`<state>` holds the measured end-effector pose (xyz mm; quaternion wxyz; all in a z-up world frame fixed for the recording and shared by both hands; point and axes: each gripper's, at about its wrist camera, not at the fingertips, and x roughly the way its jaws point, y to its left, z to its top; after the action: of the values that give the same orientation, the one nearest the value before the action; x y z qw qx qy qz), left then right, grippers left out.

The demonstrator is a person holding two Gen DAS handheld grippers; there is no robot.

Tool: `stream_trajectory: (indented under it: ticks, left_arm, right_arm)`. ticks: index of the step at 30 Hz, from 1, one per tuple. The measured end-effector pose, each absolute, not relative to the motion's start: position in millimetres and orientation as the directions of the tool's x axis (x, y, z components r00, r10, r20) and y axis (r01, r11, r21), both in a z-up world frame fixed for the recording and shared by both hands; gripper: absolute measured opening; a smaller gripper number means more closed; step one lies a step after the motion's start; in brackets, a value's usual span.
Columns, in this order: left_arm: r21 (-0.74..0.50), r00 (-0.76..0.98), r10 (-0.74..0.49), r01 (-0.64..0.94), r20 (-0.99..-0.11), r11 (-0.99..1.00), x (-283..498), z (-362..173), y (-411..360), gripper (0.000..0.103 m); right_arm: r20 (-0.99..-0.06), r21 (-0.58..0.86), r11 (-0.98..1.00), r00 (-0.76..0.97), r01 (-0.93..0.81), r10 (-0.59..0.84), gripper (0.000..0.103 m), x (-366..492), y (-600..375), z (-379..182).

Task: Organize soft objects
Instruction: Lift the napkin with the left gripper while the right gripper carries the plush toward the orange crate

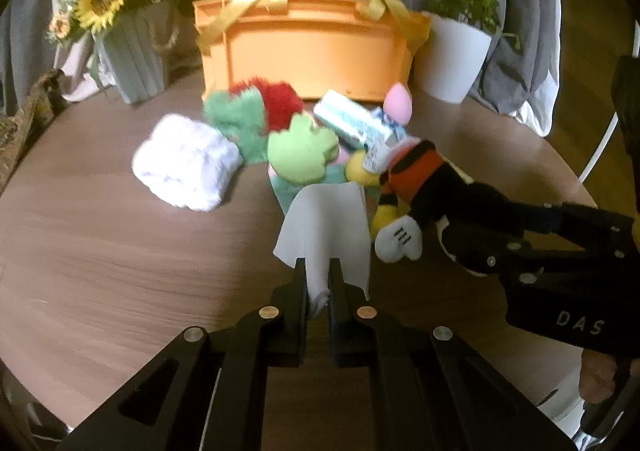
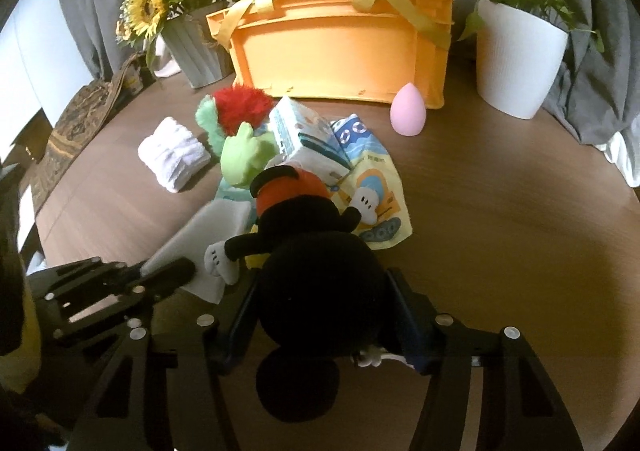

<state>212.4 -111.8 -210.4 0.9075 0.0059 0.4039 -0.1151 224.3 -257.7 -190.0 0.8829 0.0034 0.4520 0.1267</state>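
Left wrist view: the left gripper (image 1: 318,271) pinches a thin white sheet of tissue (image 1: 326,227) tightly between its black fingers, just in front of the pile of soft toys on the round brown wooden table (image 1: 120,251).

Right wrist view: the right gripper (image 2: 324,307) is clamped on the head of a black mouse plush in red shorts (image 2: 308,235), near the orange plastic crate (image 2: 340,51).

Both handheld grippers were matte black, with angular linkage arms and round silver rivets. The right gripper (image 1: 452,229) carried white "DAS" lettering; the left gripper (image 1: 318,271) had slim black fingers.
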Motion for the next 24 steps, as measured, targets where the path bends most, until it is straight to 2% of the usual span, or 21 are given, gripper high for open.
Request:
stream_trajectory:
  ticks: [11, 24]
  left_arm:
    - [-0.091, 0.724, -0.207, 0.197, -0.658, 0.976, 204, -161, -96, 0.01]
    - [-0.088, 0.789, -0.228, 0.217, -0.57, 0.972, 215, -109, -75, 0.01]
  right_arm:
    - [-0.77, 0.146, 0.975, 0.6, -0.165, 0.217, 0.061, 208, -257, -156]
    - [-0.686, 0.136, 0.985, 0.707, -0.106, 0.171, 0.061, 208, -246, -100]
